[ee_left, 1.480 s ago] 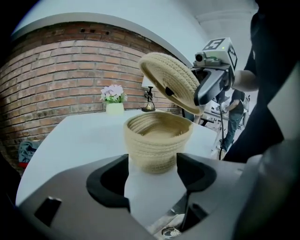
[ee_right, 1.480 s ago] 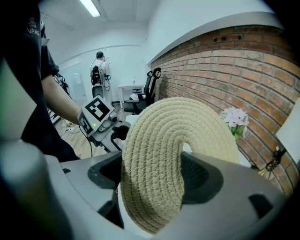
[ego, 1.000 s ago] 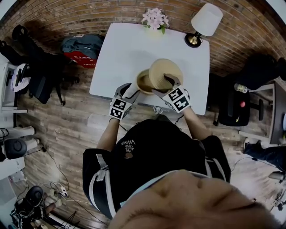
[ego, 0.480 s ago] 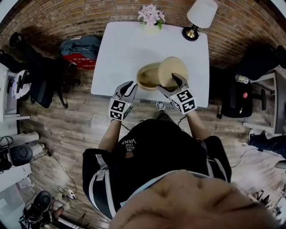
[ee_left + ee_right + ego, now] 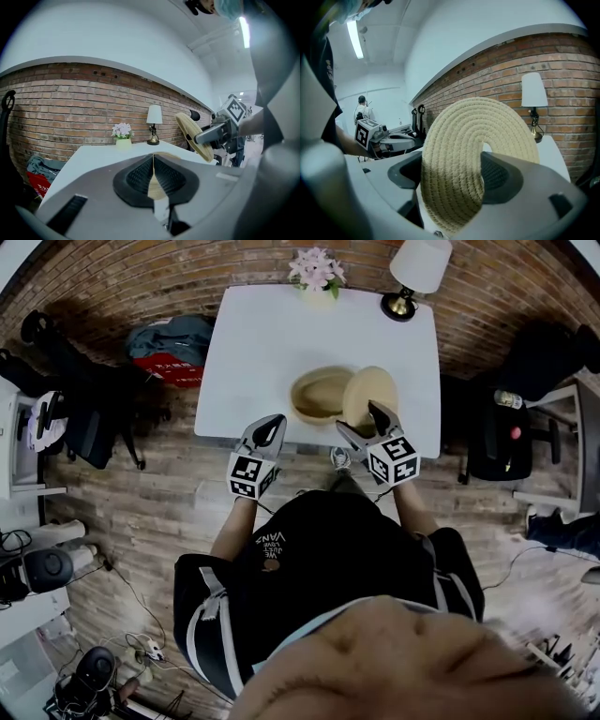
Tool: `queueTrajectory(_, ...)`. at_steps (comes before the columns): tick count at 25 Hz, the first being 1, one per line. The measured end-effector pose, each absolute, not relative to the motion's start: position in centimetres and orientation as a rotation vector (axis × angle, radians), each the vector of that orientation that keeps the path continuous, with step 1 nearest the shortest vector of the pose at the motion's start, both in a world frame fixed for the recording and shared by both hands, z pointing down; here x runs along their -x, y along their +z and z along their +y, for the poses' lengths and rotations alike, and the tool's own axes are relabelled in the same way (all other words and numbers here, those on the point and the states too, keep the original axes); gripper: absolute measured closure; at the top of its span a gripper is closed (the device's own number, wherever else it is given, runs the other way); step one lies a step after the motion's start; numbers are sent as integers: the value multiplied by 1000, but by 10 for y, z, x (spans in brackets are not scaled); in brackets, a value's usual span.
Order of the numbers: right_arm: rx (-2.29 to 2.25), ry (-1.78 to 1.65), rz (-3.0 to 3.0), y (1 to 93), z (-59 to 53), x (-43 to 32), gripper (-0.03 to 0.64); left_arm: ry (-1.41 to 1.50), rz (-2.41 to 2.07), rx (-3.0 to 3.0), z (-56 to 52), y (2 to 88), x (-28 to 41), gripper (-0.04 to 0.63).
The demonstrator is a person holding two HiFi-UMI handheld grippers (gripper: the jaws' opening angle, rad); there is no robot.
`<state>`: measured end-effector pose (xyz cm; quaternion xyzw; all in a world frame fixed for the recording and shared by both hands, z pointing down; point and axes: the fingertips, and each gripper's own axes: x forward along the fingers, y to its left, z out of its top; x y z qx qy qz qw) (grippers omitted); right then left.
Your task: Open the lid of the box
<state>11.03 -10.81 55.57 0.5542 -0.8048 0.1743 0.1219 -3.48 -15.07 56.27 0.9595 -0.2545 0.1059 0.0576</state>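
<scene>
A round woven box (image 5: 319, 395) stands uncovered near the front edge of the white table (image 5: 272, 343). Its woven lid (image 5: 368, 397) is tilted on edge just right of the box, with my right gripper (image 5: 367, 418) shut on its rim. In the right gripper view the lid (image 5: 480, 154) fills the space between the jaws. My left gripper (image 5: 267, 430) is shut with nothing in it, in front of the box at the table edge. In the left gripper view the left gripper (image 5: 153, 158) shows its pads together, with the lid (image 5: 193, 136) to the right.
A pot of pink flowers (image 5: 322, 276) and a lamp (image 5: 415, 273) stand at the table's far edge. A bag (image 5: 173, 343) lies on the wooden floor to the left, and a dark chair (image 5: 492, 442) stands to the right.
My left gripper let go of the box, drew back toward the table edge and shut. My right gripper carried the lid off the box to the right and lower.
</scene>
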Motion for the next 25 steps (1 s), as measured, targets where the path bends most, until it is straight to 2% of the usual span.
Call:
queueTrajectory(13, -1748, 646, -2450, 555, -78, -108, 272, 170, -861, -2863, -128, 538, 64, 584)
queueTrajectory(25, -1785, 703, -2438, 564, -58, -111, 272, 143, -850, -2849, -113, 538, 63, 584)
